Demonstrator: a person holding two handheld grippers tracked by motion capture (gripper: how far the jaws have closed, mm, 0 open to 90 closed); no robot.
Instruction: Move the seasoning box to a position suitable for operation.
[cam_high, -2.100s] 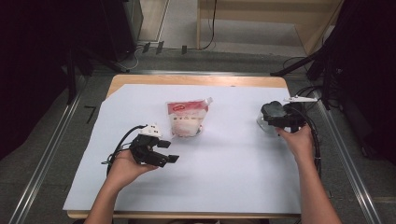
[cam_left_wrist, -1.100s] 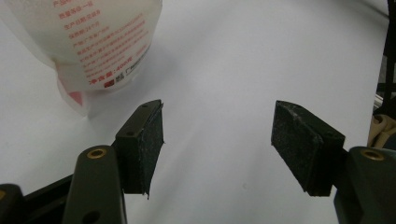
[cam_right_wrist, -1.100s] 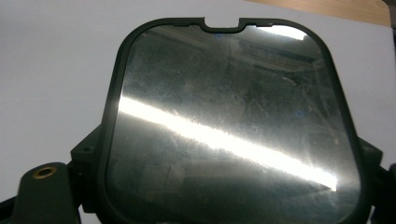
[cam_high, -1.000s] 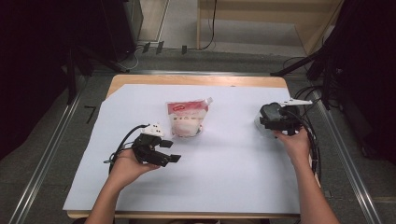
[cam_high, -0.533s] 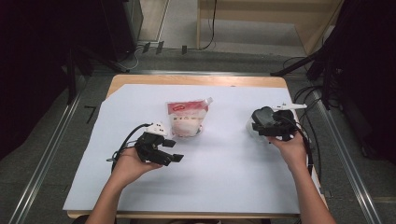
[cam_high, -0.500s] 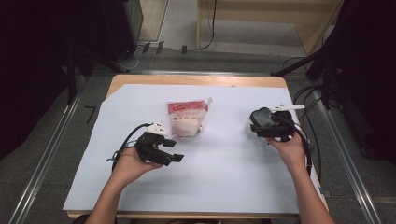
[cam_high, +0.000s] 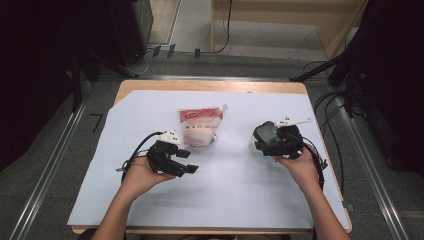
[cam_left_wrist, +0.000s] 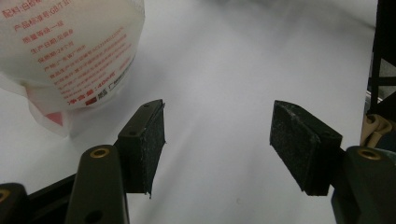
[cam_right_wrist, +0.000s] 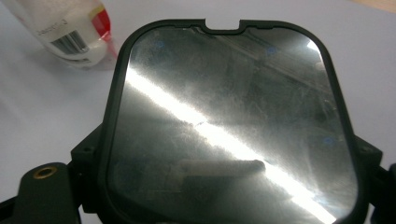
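Pouch (cam_high: 200, 128): lies on white-covered desk (cam_high: 240, 190), between both tools.
Left tool (cam_left_wrist: 219, 140): jaws apart, empty.
Right tool (cam_high: 260, 145): clamps black-rimmed clear lid (cam_right_wrist: 229, 121).

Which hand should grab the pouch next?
Left. The left gripper is open and empty, and the pouch lies just off its left jaw in the left gripper view. The right gripper is farther off and already holds a black-rimmed panel between its jaws.
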